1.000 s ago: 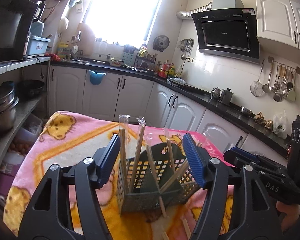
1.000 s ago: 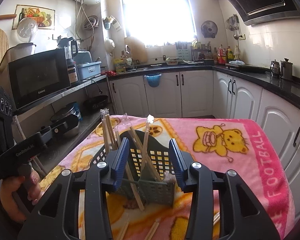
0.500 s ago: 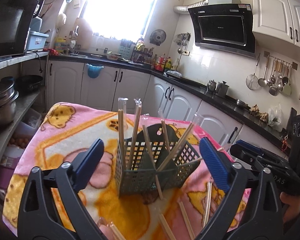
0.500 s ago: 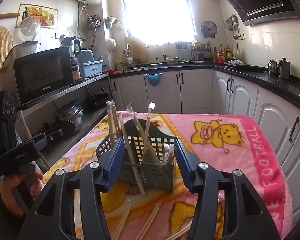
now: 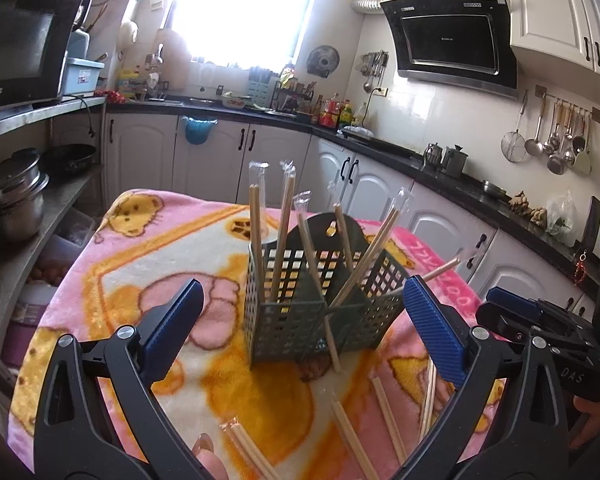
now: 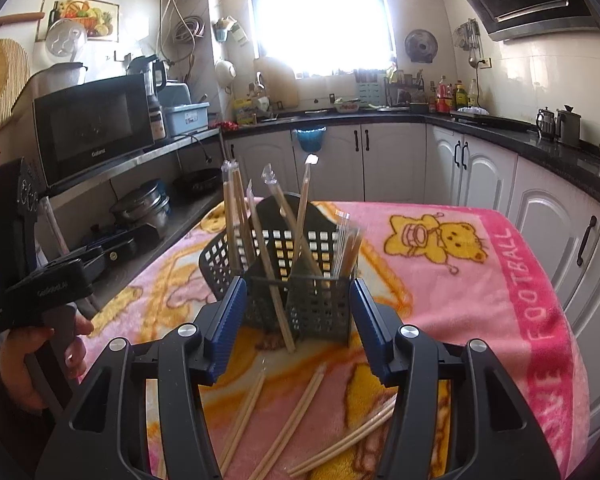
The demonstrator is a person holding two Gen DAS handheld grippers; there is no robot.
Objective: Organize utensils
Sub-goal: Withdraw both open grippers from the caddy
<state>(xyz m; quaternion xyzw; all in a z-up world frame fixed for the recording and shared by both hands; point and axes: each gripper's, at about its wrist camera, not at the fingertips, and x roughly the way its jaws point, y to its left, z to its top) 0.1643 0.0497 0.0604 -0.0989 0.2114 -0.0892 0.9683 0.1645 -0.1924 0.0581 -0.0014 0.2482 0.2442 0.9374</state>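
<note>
Both your tongs stand empty: your left gripper [image 5: 300,320] has just spread to its widest, and your right gripper [image 6: 298,320] has just parted about halfway, with nothing pressed by the pads of either.

Mind the green basket [image 5: 320,304]. It sits just ahead of both sets of fingers, roughly centred between them, on the soft pink blanket [image 6: 480,280]. It looks light, and tall wrapped chopsticks [image 5: 260,236] lean out of it at loose angles. Nudge a wall or clip a stick as you reach past, and the basket could tip or slide.

Your next pickings, the loose chopsticks [image 6: 296,420], lie flat on the blanket below and between the right fingers, nearer you than the basket. In the left wrist view more lie under the jaws. Some may overlap, though the lens distortion makes that hard to judge, so a pinch could catch two or roll one away on the plush pile.
</note>
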